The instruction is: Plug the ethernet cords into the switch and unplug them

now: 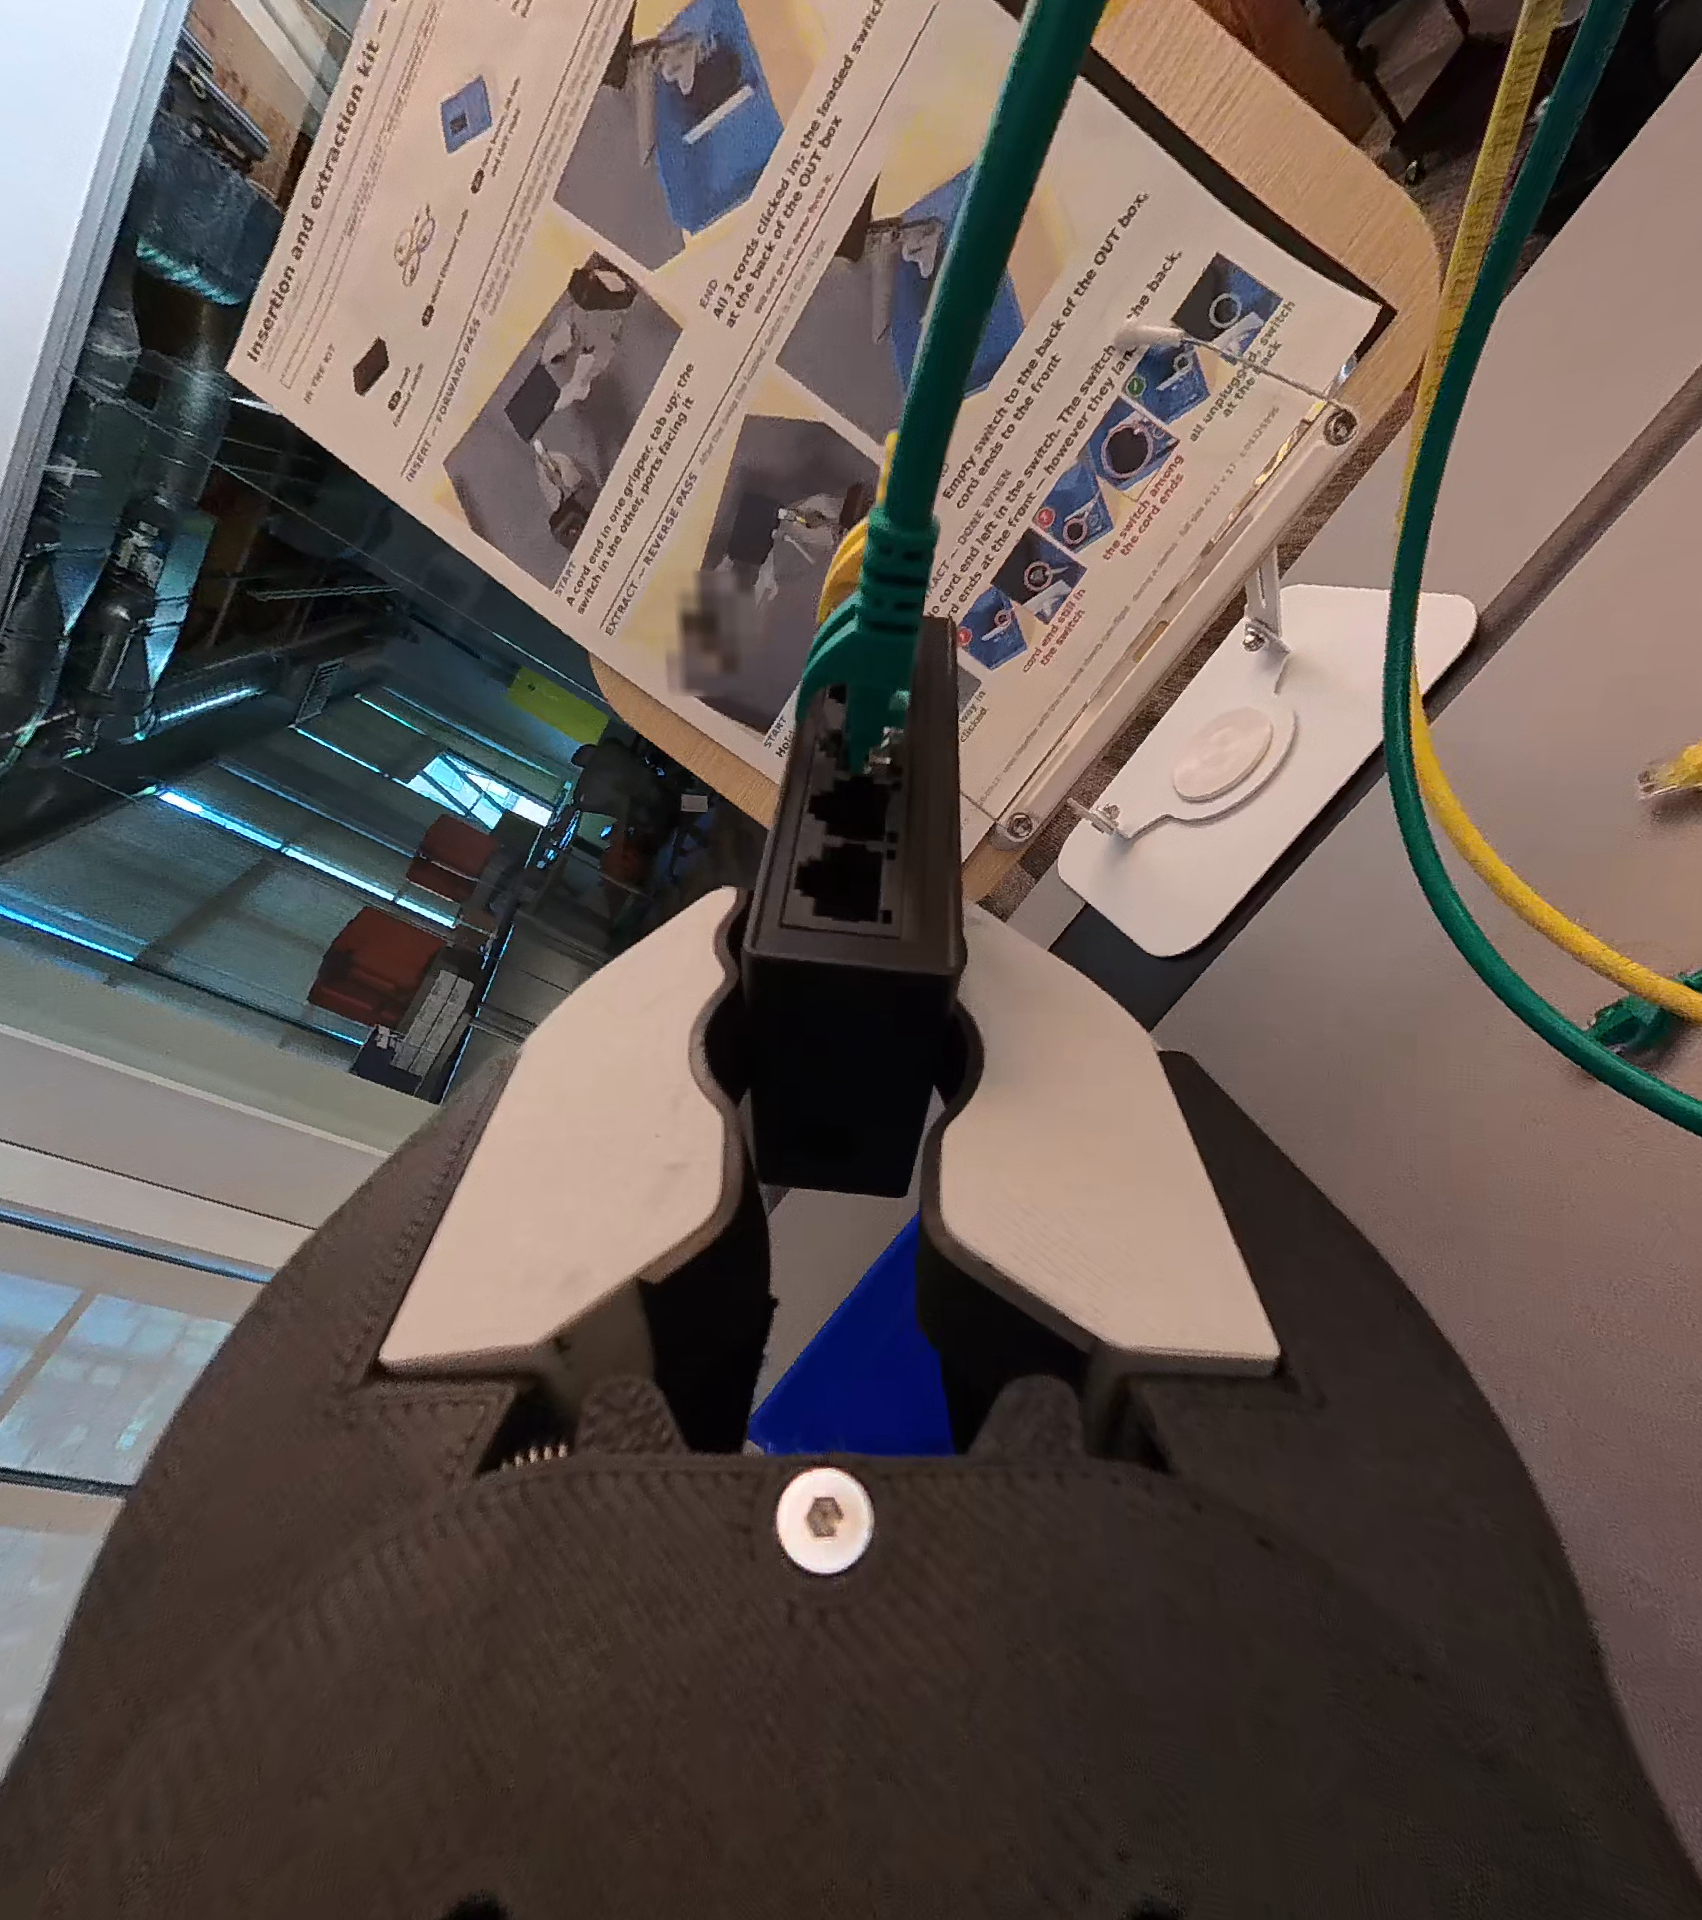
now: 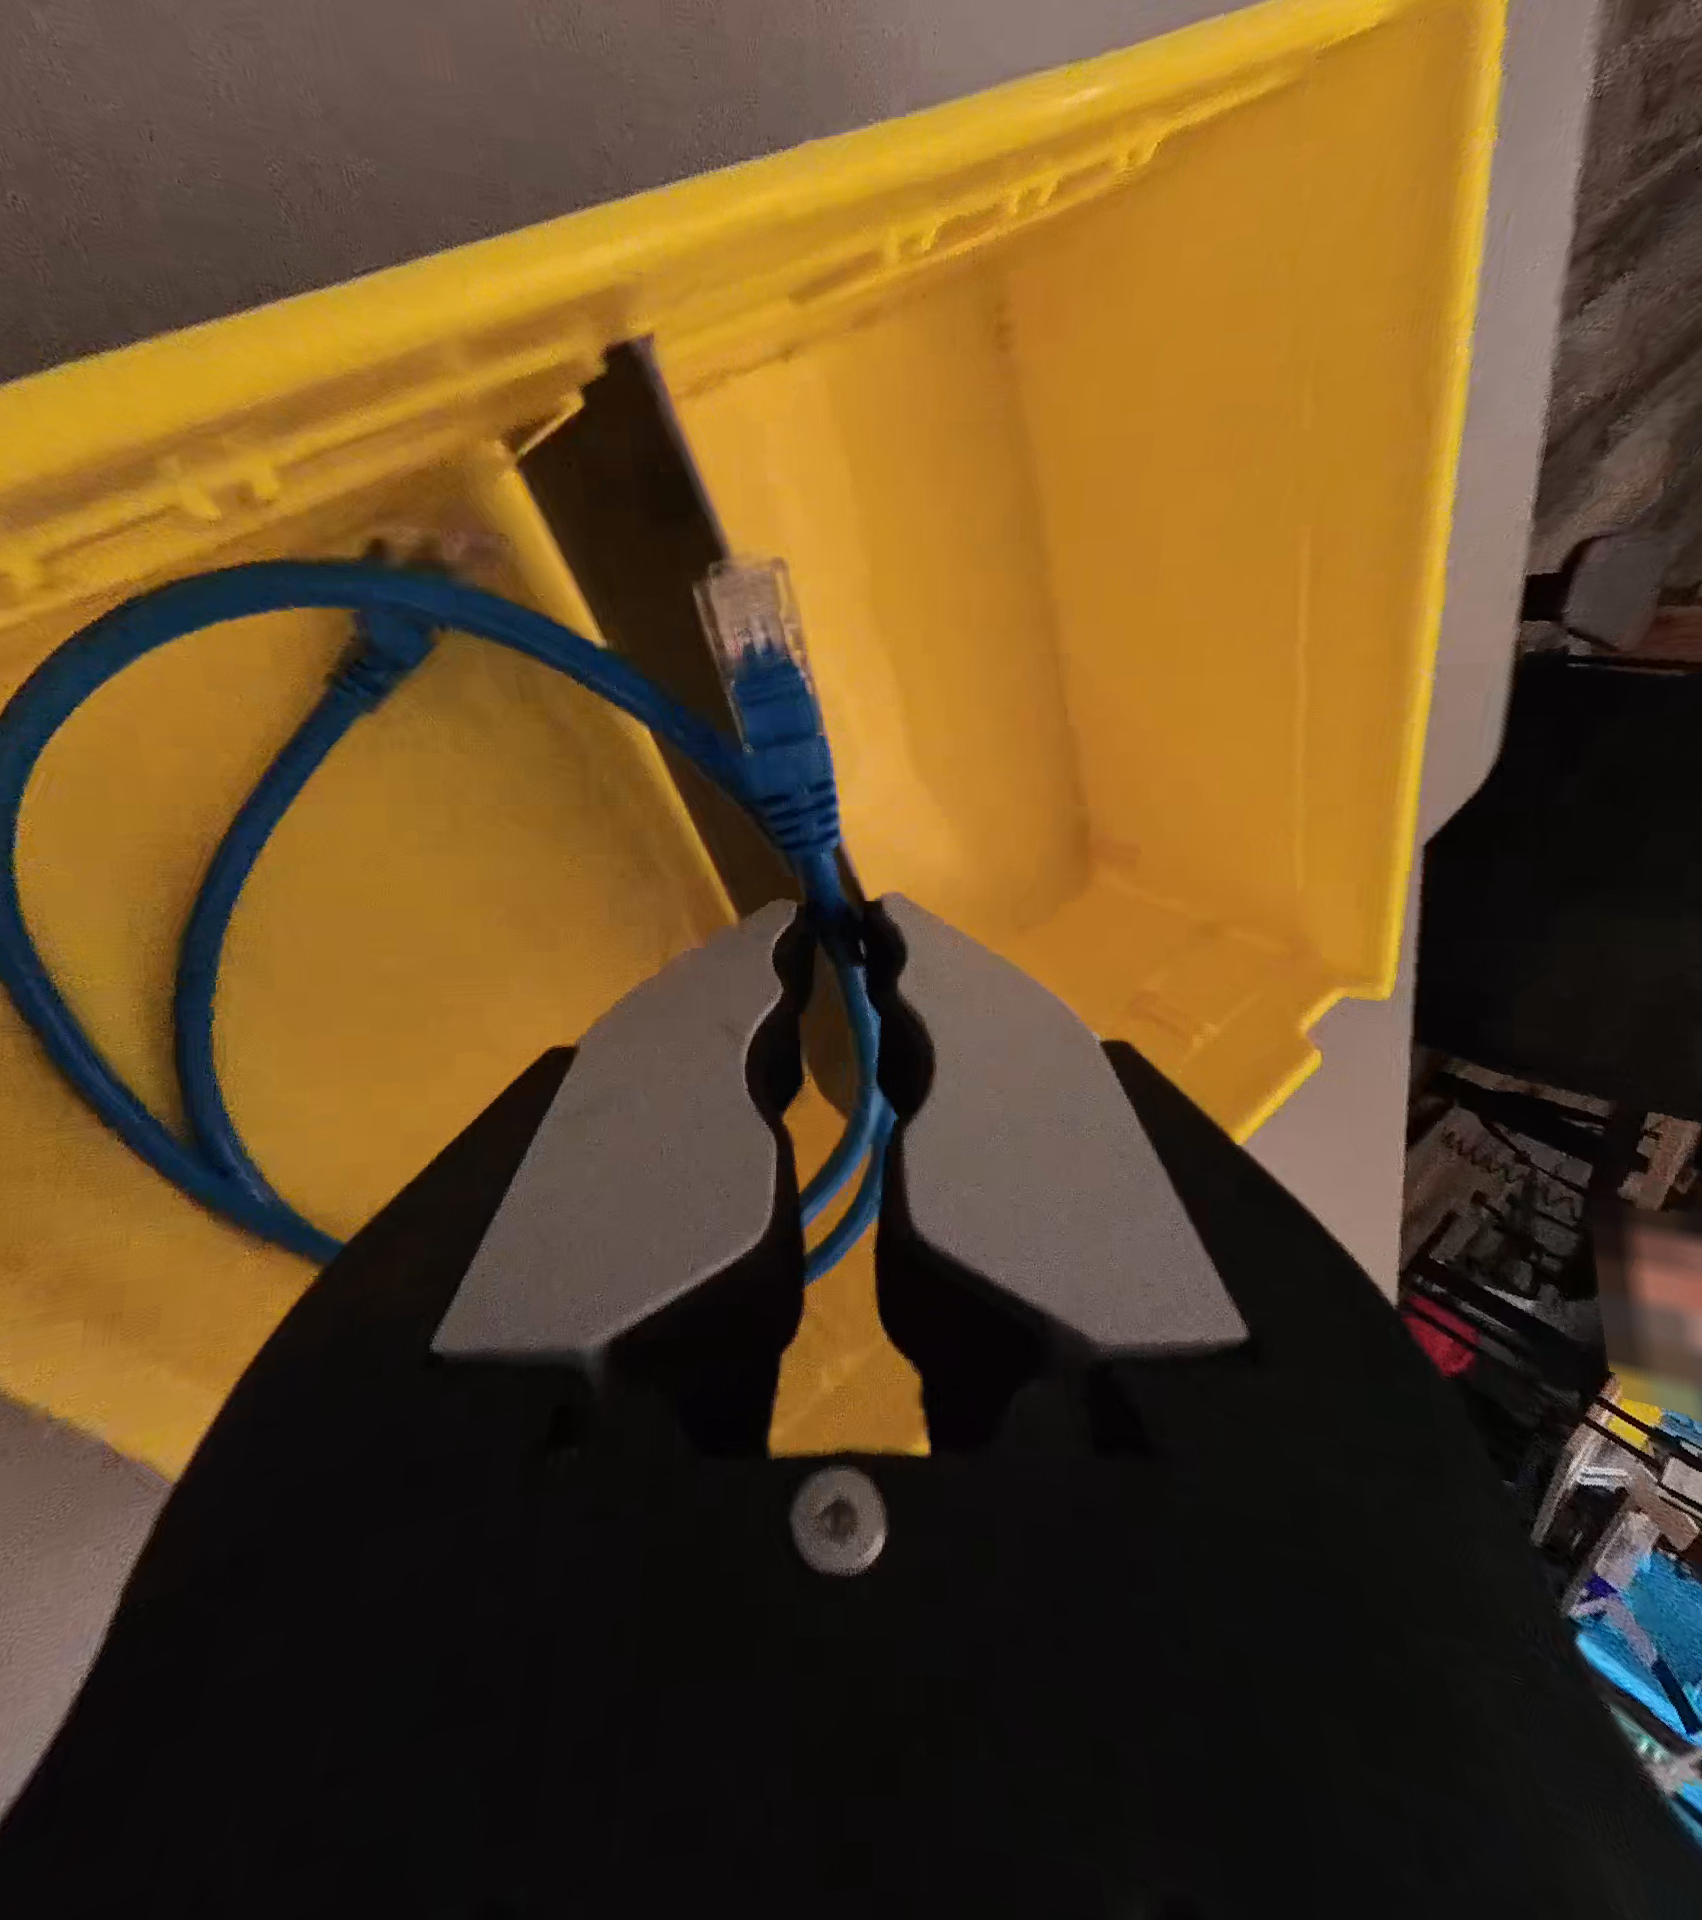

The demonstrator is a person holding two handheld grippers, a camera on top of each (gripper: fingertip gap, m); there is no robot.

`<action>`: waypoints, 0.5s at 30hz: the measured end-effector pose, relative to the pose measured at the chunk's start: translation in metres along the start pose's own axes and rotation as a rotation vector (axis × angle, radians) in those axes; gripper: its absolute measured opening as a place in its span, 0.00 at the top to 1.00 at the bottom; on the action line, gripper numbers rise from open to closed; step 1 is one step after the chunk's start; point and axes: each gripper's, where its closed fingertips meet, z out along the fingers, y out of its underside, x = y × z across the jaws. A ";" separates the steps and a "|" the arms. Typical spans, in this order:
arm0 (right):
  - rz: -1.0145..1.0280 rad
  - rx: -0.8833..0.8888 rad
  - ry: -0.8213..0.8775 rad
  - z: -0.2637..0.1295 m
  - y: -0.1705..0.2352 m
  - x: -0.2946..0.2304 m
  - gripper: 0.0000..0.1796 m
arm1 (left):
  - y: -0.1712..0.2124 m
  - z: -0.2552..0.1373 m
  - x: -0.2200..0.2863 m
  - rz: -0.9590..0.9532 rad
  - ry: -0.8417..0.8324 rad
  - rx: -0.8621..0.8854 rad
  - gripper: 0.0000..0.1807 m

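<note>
Left hand-held gripper is squeezing the black switch with green cord already plugged in, while right hand-held gripper is pinching the blue cord, waiting to go in.

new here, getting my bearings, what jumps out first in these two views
In the left wrist view, the left gripper clamps a black switch with a green cord plugged into its far end. In the right wrist view, the right gripper pinches a blue cord over a yellow bin.
</note>
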 end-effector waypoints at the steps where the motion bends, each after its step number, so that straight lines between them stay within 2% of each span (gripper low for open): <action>1: -0.025 0.008 0.007 0.001 -0.004 0.002 0.94 | -0.001 0.000 0.001 0.001 0.001 0.002 0.83; 4: 0.001 0.016 -0.026 0.001 -0.006 0.001 0.94 | -0.002 0.001 0.002 0.003 0.007 0.004 0.83; 6: 0.023 0.032 -0.025 -0.003 -0.006 0.003 0.89 | -0.002 0.001 0.003 0.005 0.009 0.006 0.83; 9: 0.055 0.082 -0.024 -0.017 -0.012 0.007 0.86 | -0.003 0.000 0.003 0.003 0.011 0.009 0.83; 15: 0.110 0.187 -0.020 -0.057 -0.030 0.024 0.89 | -0.005 -0.001 0.004 0.008 0.011 0.012 0.83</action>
